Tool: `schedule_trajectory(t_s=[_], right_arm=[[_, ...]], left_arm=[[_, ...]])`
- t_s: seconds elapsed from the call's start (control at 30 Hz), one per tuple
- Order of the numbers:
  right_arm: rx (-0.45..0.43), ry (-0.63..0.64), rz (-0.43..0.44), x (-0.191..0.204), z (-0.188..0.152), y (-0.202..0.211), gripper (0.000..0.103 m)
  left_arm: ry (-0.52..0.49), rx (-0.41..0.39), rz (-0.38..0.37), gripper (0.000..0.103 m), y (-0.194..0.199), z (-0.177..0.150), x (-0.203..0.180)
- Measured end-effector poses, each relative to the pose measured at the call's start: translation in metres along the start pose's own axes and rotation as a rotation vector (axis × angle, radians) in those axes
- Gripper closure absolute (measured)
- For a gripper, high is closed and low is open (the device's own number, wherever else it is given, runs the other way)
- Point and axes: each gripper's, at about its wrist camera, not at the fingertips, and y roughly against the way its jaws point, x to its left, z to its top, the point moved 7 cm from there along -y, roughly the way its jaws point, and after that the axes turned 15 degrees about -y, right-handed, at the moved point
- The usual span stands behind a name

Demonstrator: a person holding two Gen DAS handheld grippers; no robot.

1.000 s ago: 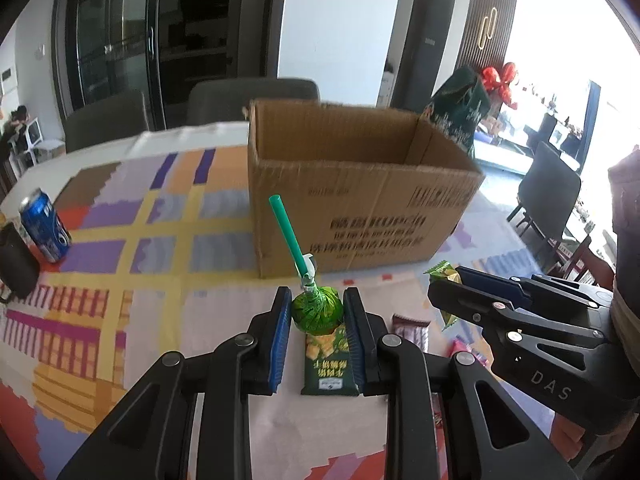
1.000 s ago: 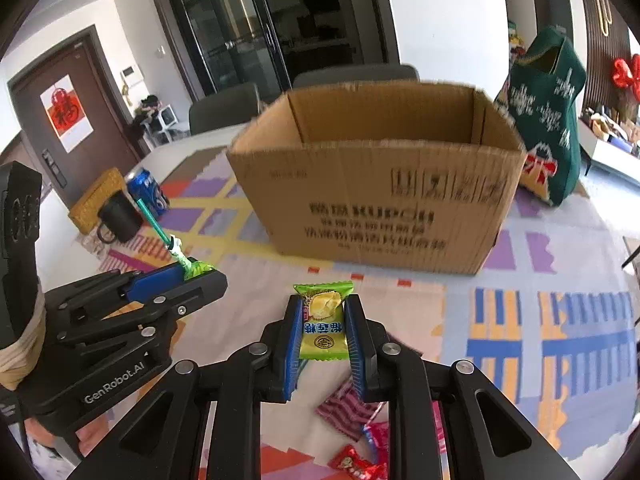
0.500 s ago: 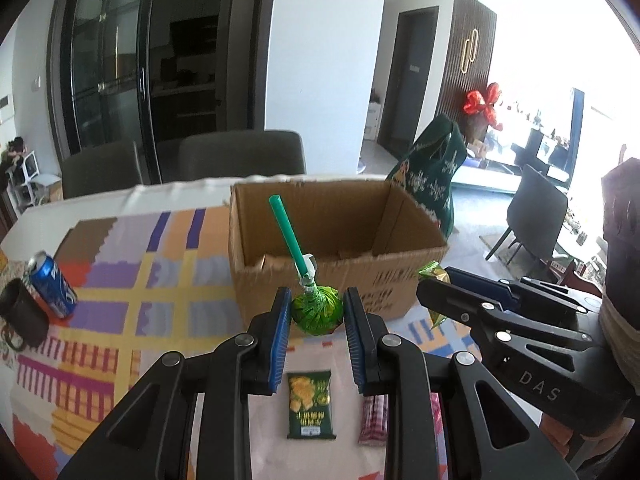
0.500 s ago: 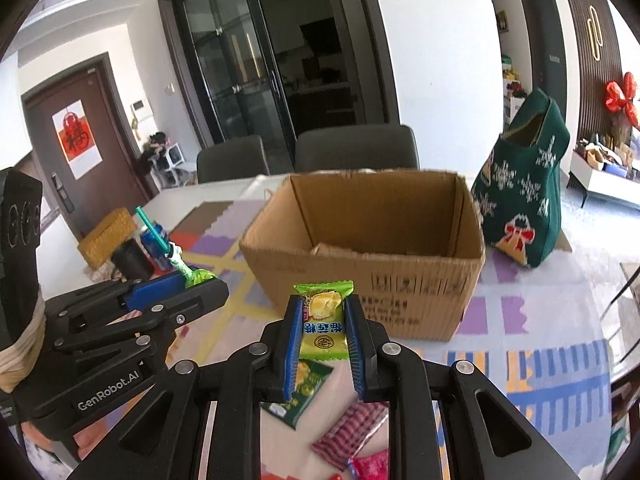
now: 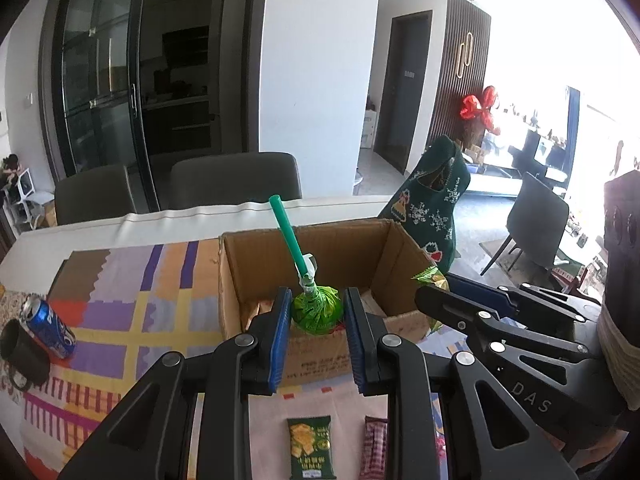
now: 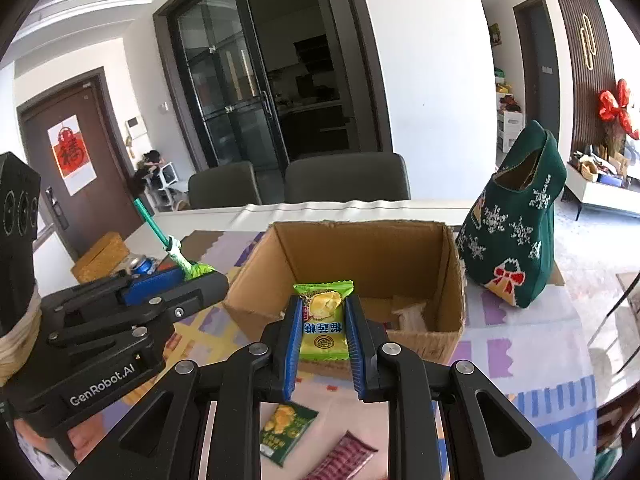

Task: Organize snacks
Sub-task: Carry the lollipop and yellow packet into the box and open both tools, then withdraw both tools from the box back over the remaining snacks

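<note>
My left gripper [image 5: 316, 312] is shut on a green-wrapped lollipop [image 5: 317, 311] with a teal stick, held above the near edge of the open cardboard box [image 5: 248, 276]. My right gripper [image 6: 322, 320] is shut on a yellow-green durian candy packet [image 6: 322, 330], also held above the box's near wall [image 6: 420, 340]. A few packets lie inside the box. Each gripper shows in the other's view, the left one [image 6: 200, 276] on the left and the right one [image 5: 434, 286] on the right. A dark green snack packet [image 5: 311, 446] and a maroon striped packet [image 5: 374, 448] lie on the tablecloth below.
A blue soda can [image 5: 48, 326] and a black mug [image 5: 22, 354] stand at the table's left. A green knitted Christmas bag [image 6: 516, 232] stands right of the box. Grey chairs [image 6: 344, 178] line the far side. A woven box [image 6: 102, 256] sits at far left.
Both grippers have risen with their snacks and moved toward the box, so its inside now shows. The packets on the cloth have dropped lower in view.
</note>
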Motion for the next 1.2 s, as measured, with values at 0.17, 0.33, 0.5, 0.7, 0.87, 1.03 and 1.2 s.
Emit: schedule_trajectory(t_s=[0.17,0.33,0.5,0.7,0.87,1.03,1.2], right_arm=[[0.003,-0.002,-0.015,-0.008,0.013,-0.013,0.081],[0.014,-0.008,-0.037,-0.016,0.021,-0.027,0.081],[0.033,-0.017,-0.059,-0.025,0.024,-0.044,0.081],[0.05,-0.029,-0.088,-0.035,0.023,-0.059,0.072],[0.037,-0.021,-0.133,-0.04,0.016,-0.057,0.058],[0.039,-0.04,-0.139,-0.042,0.005,-0.046,0.058],[0.05,-0.063,-0.136,-0.042,-0.011,-0.035,0.058]], left_arm=[[-0.008,0.021,-0.011,0.076,-0.02,0.008,0.002],[-0.011,0.049,-0.025,0.076,-0.043,0.009,0.006],[-0.006,0.079,-0.03,0.076,-0.062,0.008,0.009],[-0.022,0.124,0.021,0.05,-0.075,0.005,0.012],[-0.023,0.106,0.053,0.046,-0.062,-0.001,0.014],[-0.035,0.088,0.074,0.043,-0.044,-0.008,0.011],[-0.041,0.084,0.076,0.041,-0.029,-0.02,0.006]])
